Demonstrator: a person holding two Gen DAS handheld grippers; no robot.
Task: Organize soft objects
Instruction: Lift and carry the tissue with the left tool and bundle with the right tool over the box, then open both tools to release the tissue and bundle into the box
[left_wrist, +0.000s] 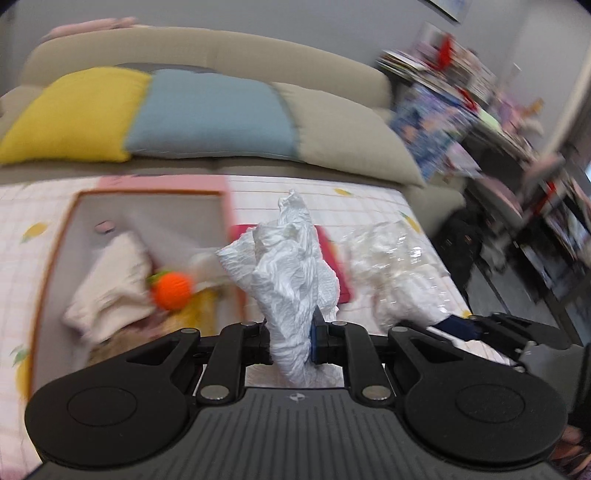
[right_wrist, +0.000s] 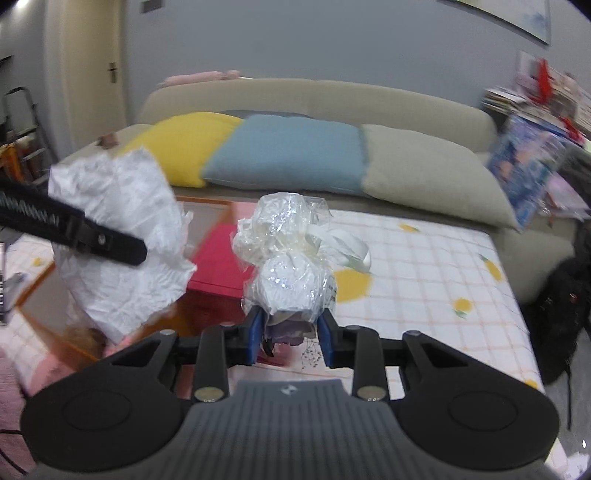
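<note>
Left grip: plainly, the left gripper (left_wrist: 291, 345) has its jaws pinching a crumpled white paper towel (left_wrist: 291, 273) low down, so the loose upper part stands up free of the surface (left_wrist: 369, 199) and can be carried.
Right grip: the right gripper (right_wrist: 290, 334) has its blue-padded jaws pinching the bottom of a white soft bundle wrapped in clear crinkly plastic and tied with a pale ribbon (right_wrist: 291, 258); I judge the low hold keeps the wrapping from crushing.
Where the things are: both are held up in the air over the white checked cloth with yellow lemon prints, beside an open box with a pink and orange rim (left_wrist: 221, 195).
Why the box: it likely serves as the collecting place, since soft things already lie inside it.
In the box: one cream folded towel (left_wrist: 110, 284), one orange knitted ball (left_wrist: 171, 290), something yellow beneath it that is too blurred to name.
Beside the box: one flat magenta piece (right_wrist: 218, 266), partly hidden.
Count held: two things, one per gripper.
Cushions behind: three in a row, yellow (left_wrist: 74, 114), blue (left_wrist: 210, 118) and beige (left_wrist: 347, 133), on a beige sofa (left_wrist: 221, 48).
</note>
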